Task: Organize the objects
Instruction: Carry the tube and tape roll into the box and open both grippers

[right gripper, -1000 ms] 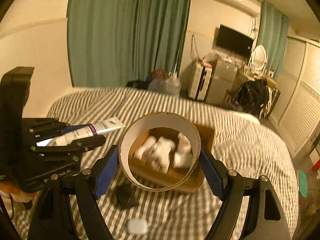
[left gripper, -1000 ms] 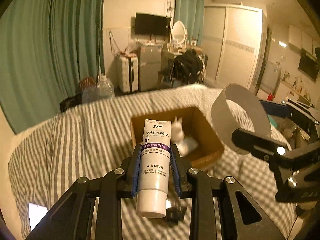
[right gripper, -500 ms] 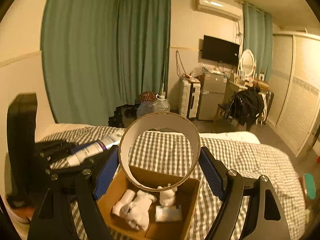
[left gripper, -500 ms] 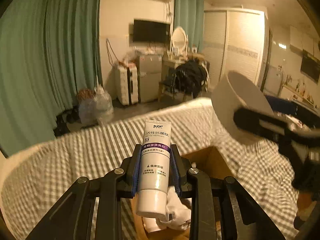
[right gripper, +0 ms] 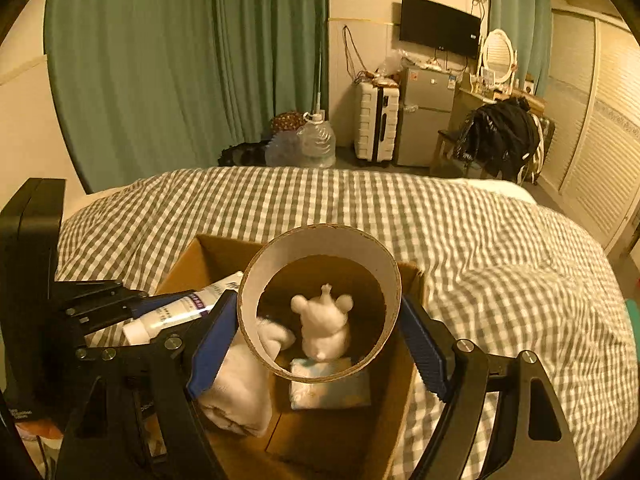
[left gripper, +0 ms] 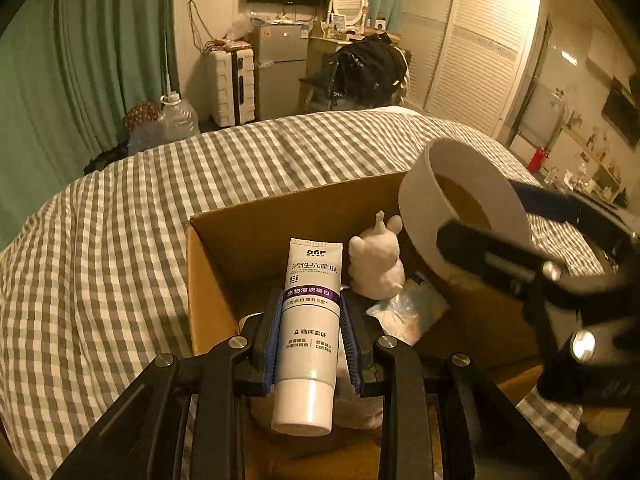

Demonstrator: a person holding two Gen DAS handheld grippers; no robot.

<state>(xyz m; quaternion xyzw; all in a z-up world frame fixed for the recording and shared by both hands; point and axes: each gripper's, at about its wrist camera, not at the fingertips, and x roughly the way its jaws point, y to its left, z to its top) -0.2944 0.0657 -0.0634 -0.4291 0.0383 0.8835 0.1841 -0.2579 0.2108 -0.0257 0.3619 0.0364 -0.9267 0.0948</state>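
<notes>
Toothpaste tube (left gripper: 310, 320), white plastic with purple band, sits clamped in your left gripper (left gripper: 311, 336) above the brown cardboard box (left gripper: 224, 264); at three o'clock, your right gripper (right gripper: 320, 328) clamps the white cardboard ring (right gripper: 320, 240).

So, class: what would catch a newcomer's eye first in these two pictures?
The left gripper clamps a white toothpaste tube over an open cardboard box on the checked bed. The right gripper holds a wide cardboard ring above it, framing a white bear figurine inside.
</notes>
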